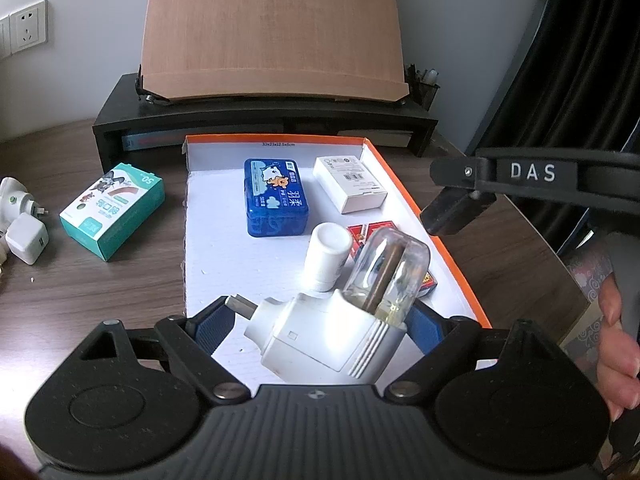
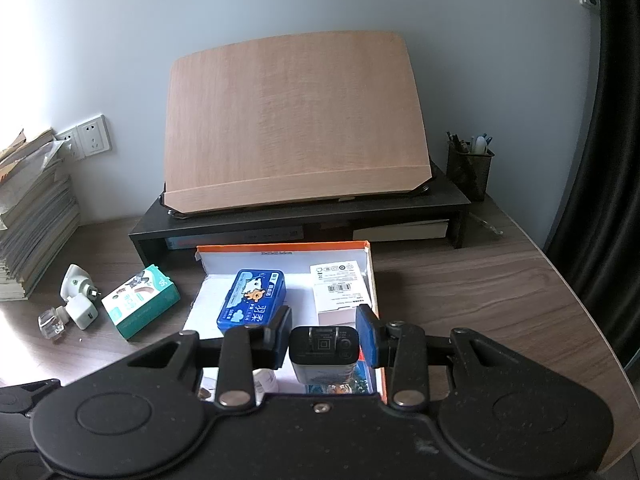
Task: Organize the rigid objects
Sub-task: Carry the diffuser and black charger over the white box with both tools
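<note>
Ahead of both tilted-down tools, one orange tray [image 1: 400,184] holds five things, the left hand-held gripper [image 1: 320,320] clasping one white plug-in [image 1: 332,336], the right hand-held gripper [image 2: 324,338] clamping one black charger [image 2: 323,354]

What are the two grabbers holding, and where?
The left gripper clasps the white plug-in vaporizer with its clear bottle by its body sides; the right gripper pinches the black charger by its sides.

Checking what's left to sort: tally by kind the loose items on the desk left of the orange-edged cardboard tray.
Teal cardboard carton: 1
White plastic plug-in units: 2 (wedge-shaped vaporiser, cube charger)
Clear glass bottle: 1
Total: 4
</note>
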Motion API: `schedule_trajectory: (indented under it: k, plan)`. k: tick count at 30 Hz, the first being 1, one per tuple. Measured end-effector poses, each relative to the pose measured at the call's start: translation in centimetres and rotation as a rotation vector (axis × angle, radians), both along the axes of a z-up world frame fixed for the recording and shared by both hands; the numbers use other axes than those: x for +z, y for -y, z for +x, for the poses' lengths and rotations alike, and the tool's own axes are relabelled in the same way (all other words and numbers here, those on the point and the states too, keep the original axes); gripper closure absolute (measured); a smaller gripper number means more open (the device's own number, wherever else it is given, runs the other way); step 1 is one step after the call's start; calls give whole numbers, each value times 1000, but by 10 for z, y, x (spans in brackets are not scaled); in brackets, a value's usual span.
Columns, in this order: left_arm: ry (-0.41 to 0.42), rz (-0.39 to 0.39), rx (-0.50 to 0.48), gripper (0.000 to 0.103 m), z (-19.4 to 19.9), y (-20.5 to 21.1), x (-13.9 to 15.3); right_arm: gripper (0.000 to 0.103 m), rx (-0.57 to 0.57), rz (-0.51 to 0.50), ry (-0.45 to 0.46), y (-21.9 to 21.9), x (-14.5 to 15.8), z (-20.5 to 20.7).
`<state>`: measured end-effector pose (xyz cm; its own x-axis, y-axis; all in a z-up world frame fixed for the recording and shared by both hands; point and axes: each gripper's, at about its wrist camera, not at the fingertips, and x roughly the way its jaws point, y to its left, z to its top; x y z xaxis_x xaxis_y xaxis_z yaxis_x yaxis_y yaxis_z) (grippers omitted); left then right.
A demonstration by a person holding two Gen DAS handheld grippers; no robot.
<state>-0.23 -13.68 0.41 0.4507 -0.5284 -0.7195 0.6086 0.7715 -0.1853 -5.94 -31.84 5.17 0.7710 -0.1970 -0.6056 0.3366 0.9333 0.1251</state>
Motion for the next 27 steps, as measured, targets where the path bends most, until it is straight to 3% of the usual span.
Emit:
schedule_trajectory:
  k: [27]
  plan:
    - [-8,-1,-3,11,5,1,-1,59,7,7,-18,2,-5,13]
